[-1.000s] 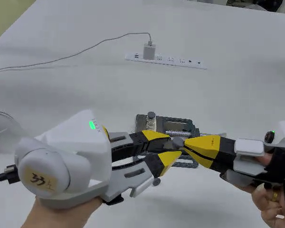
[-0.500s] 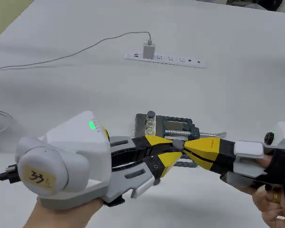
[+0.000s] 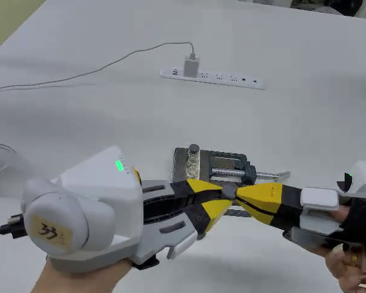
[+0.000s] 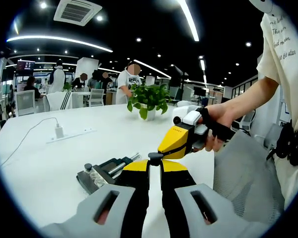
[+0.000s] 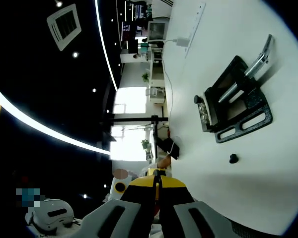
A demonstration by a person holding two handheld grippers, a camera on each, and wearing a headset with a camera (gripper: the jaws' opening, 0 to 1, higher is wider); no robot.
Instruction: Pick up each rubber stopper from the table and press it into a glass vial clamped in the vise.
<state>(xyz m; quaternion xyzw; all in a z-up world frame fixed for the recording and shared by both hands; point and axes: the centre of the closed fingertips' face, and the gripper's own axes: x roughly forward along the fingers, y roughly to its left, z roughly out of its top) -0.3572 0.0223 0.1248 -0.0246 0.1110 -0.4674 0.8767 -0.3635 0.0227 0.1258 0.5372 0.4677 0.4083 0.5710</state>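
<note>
Two claws meet tip to tip above the white bench, just on the near side of the vise. The left claw, the one with the big white body, comes in from the left with its yellow jaws drawn narrow. In the left gripper view a small dark rubber stopper sits between their very tips, so this claw seems to grip it. The right claw comes from the right, held by a hand in a black glove. Its jaws are pressed together into one yellow wedge, and the point of the wedge touches the rubber stopper from the other side. In the right gripper view these two jaws lie against each other with only a thin line between them. I cannot tell if they also pinch a part of the stopper. The vise lies flat on the bench with its screw handle toward the person's right. At its left end the glass vial stands between the vise's jaws, with a dark plug on its mouth. The rubber stopper is in the air, near the vise but apart from the vial. In the right gripper view a loose stopper lies on the bench just beside the base of the vise. Farther back on the bench lies a white power strip with a charger plugged in.
</note>
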